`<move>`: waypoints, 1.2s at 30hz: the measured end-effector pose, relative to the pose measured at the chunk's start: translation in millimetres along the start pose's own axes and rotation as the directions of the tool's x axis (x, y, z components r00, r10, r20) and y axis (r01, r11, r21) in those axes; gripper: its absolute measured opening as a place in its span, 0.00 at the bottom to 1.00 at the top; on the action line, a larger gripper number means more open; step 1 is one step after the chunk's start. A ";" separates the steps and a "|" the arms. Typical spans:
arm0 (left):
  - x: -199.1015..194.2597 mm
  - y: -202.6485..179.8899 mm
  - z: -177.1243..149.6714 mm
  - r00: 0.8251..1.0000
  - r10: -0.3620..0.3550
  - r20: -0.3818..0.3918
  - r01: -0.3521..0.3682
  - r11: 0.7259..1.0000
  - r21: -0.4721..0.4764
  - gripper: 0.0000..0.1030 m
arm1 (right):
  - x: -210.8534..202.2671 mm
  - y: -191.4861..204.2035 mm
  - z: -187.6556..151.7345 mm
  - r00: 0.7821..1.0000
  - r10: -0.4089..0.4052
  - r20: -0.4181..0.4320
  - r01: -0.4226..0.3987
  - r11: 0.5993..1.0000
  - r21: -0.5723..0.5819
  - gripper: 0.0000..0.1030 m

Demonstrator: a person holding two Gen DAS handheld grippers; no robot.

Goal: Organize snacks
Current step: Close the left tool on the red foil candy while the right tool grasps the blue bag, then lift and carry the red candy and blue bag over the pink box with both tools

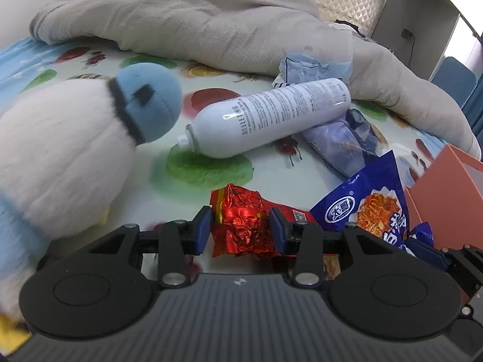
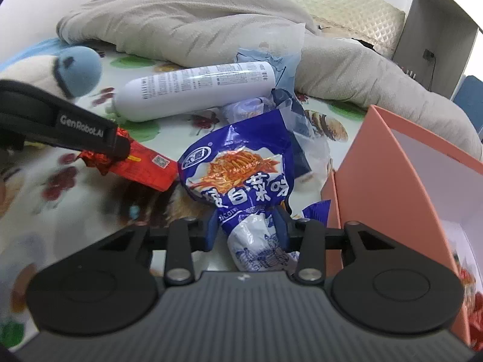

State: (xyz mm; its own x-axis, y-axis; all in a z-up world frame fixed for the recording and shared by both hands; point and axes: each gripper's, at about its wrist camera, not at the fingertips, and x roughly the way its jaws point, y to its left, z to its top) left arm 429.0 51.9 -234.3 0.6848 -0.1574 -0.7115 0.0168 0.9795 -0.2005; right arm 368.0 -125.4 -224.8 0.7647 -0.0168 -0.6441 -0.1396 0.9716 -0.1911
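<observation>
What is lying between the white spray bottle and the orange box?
In the right wrist view, the blue snack bag and crumpled blue wrappers lie between the white spray bottle and the orange box.

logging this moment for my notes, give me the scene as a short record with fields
surface: bed sheet with fruit print
left gripper: shut on red foil snack pack
right gripper: shut on blue snack bag
box: orange box, open, to the right of the blue bag
other items: white spray bottle lying on its side; plush toy; grey blanket behind
</observation>
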 end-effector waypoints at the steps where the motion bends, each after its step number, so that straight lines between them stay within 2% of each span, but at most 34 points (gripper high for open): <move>1: -6.9 0.5 -3.0 1.000 0.004 0.000 -0.004 1.000 0.003 0.46 | -6.4 1.0 -1.8 1.000 0.002 0.002 -0.002 1.000 -0.003 0.40; 9: -70.5 14.7 -22.3 0.999 0.029 0.015 -0.029 1.000 0.003 0.46 | -57.7 1.0 -18.9 0.998 0.057 -0.007 -0.056 0.996 0.072 0.39; 12: -96.0 18.6 -35.7 0.999 0.039 0.021 -0.039 0.999 0.013 0.46 | -78.8 -1.3 -29.5 0.993 0.121 -0.017 -0.117 0.982 0.146 0.39; 19: -146.2 26.2 -75.0 0.999 0.037 0.010 -0.037 0.999 -0.032 0.46 | -126.0 1.4 -59.3 0.986 0.164 -0.019 -0.154 0.955 0.253 0.39; 22: -164.2 19.4 -91.6 0.999 0.040 0.015 -0.040 0.999 -0.015 0.46 | -143.8 2.1 -73.7 0.986 0.167 -0.023 -0.154 0.946 0.284 0.39; 30: -203.8 -17.8 -131.7 0.999 0.049 0.017 -0.050 0.991 0.123 0.46 | -178.2 -10.4 -99.3 0.990 0.137 -0.014 -0.125 0.935 0.333 0.39; 36: -214.2 -24.8 -153.9 0.999 0.053 -0.008 -0.052 0.995 0.090 0.46 | -194.1 -18.1 -113.8 0.990 0.138 -0.013 -0.125 0.927 0.355 0.39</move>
State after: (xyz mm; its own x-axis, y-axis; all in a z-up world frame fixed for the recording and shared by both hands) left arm 169.8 42.0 -180.6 0.6786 -0.1064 -0.7268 0.0468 0.9937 -0.1018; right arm 150.6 -166.5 -180.6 0.7299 0.1146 -0.6738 -0.0015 0.9861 0.1661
